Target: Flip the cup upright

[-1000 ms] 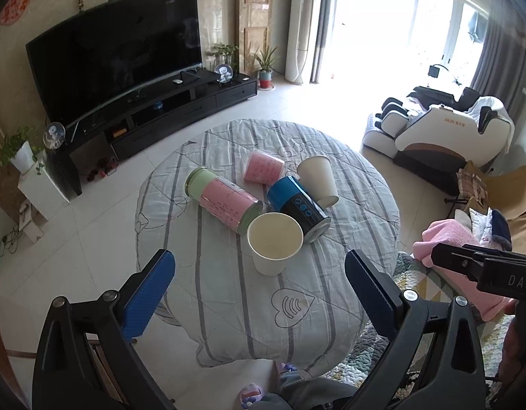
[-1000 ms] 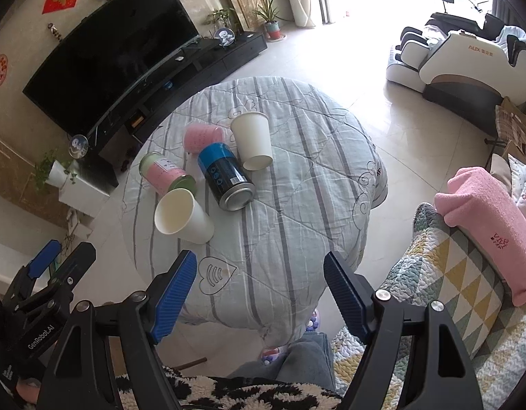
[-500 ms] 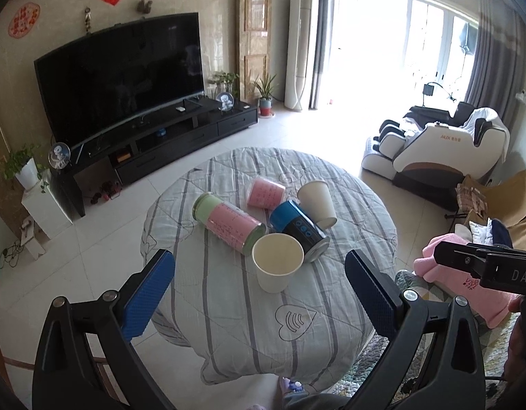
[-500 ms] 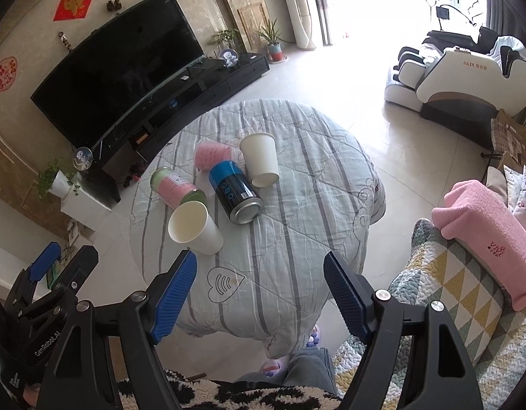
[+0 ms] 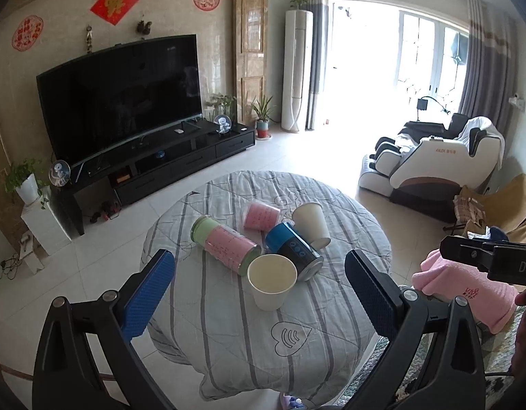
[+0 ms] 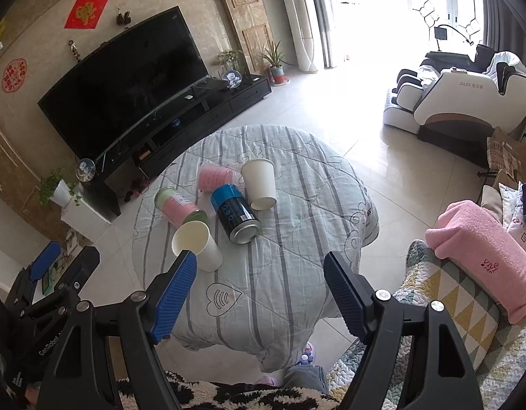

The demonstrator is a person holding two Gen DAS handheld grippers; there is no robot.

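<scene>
- Both views have been raised since 1 second ago; the cluster now sits lower in frame.
- Left claw (image 5: 259, 290) and right claw (image 6: 259, 290) are held wide, empty.
- The tipped cup (image 5: 310, 222) is seen at centre of the bench (image 5: 331, 324), untouched; the approach has not begun.

We are looking into a home living room. A large curved television (image 5: 119, 95) is standing on a low black media cabinet (image 5: 167, 164), with red paper decorations (image 5: 114, 4) hanging on the wall above. A massage chair (image 5: 433, 160) is sitting by bright glass doors (image 5: 392, 68), potted plants (image 5: 263, 116) are lining the tiled floor (image 5: 297, 150), and a quilt-covered round table (image 5: 348, 225) is occupying the middle.
</scene>
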